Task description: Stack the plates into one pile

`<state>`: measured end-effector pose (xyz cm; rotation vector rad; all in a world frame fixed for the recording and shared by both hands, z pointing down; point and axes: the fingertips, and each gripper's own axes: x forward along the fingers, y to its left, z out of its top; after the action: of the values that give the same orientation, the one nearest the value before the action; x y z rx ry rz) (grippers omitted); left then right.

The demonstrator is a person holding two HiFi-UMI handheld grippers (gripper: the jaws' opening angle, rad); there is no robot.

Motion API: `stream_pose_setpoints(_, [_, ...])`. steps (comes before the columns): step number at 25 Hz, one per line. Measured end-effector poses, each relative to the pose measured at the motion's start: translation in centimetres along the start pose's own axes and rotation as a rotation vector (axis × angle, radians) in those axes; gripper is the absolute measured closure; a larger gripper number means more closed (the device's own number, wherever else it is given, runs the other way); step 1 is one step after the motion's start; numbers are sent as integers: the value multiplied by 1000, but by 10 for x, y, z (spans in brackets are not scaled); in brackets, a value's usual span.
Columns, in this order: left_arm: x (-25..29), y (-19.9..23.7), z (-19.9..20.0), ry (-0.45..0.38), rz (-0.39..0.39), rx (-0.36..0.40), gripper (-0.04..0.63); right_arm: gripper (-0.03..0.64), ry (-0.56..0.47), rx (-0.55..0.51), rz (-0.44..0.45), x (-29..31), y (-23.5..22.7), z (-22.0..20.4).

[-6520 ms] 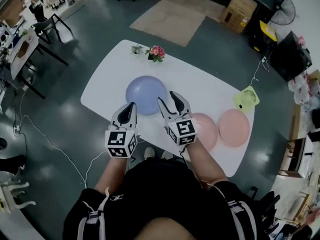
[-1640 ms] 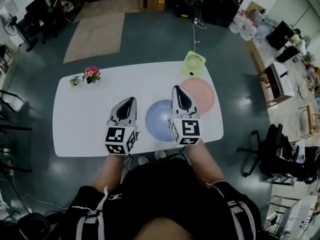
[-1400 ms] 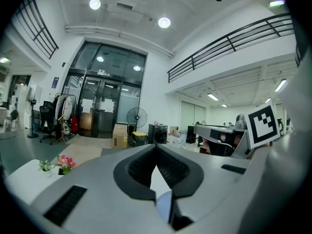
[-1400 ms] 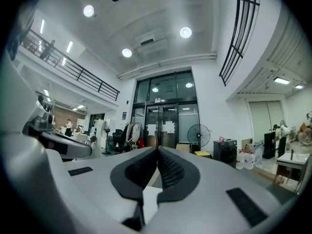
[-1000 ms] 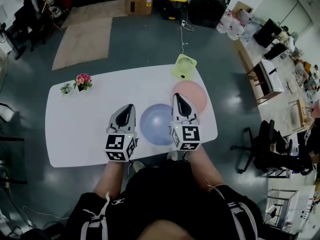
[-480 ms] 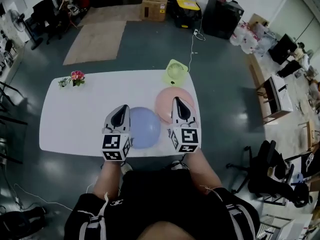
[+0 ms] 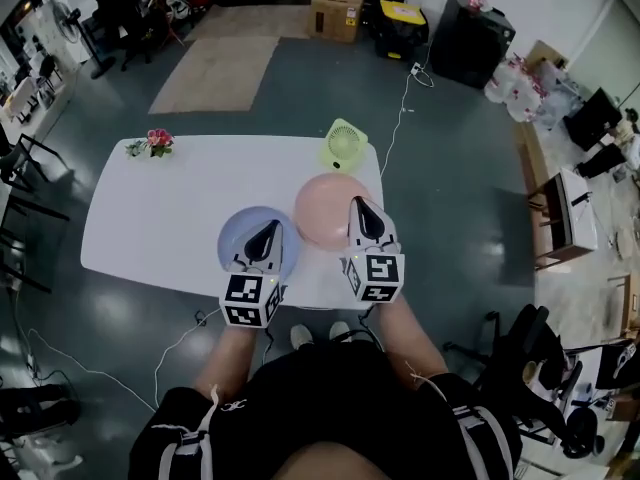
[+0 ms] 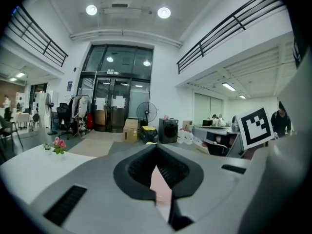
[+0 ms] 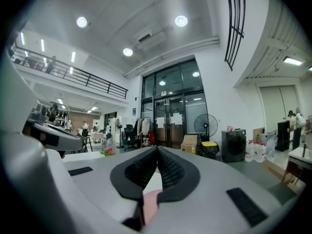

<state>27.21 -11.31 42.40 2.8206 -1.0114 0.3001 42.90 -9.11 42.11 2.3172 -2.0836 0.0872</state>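
A blue plate point(image 7: 240, 246) and a pink plate point(image 7: 325, 208) lie side by side, edges touching, near the white table's point(image 7: 180, 203) front right. Whether the pink plate is one plate or a pile I cannot tell. My left gripper point(image 7: 269, 227) hangs over the blue plate with its jaws shut and nothing between them. Over the pink plate's right part, my right gripper point(image 7: 359, 205) is also shut and empty. In the left gripper view the left gripper point(image 8: 156, 146) has its tips together, pink plate point(image 8: 162, 189) showing below. The right gripper point(image 9: 157, 148) looks the same in its own view.
A green desk fan point(image 7: 343, 144) stands at the table's far edge behind the pink plate. A small pot of flowers point(image 7: 152, 142) sits at the far left corner. Boxes, a rug, chairs and cables lie on the floor around the table.
Both grippers have moved right along the table. The left went from beside the blue plate's left edge to over it, the right from the blue plate's right edge to over the pink plate.
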Motion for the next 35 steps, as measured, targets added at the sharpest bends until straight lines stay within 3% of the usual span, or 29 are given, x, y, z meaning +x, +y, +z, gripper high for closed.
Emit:
stream_pose_setpoints(10, [-7, -7, -1, -23, 34, -8, 581, 601, -30, 0, 47, -7, -5, -5])
stream_pose_setpoints(12, [-6, -9, 1, -28, 40, -7, 581, 493, -37, 1, 82, -5, -5, -3])
stream_pose_setpoints(16, [-5, -12, -5, -19, 60, -23, 581, 486, -5, -3, 122, 1, -6, -11])
stream_pose_setpoints(21, [-11, -8, -12, -16, 98, -47, 581, 487, 28, -128, 185, 5, 10, -30])
stream_pose_setpoints(27, [-20, -4, -23, -10, 153, -53, 581, 485, 165, -253, 387, 12, 50, -98])
stream_pose_setpoints(35, [-45, 18, -41, 18, 244, -86, 581, 479, 404, -535, 594, 2, 68, -225])
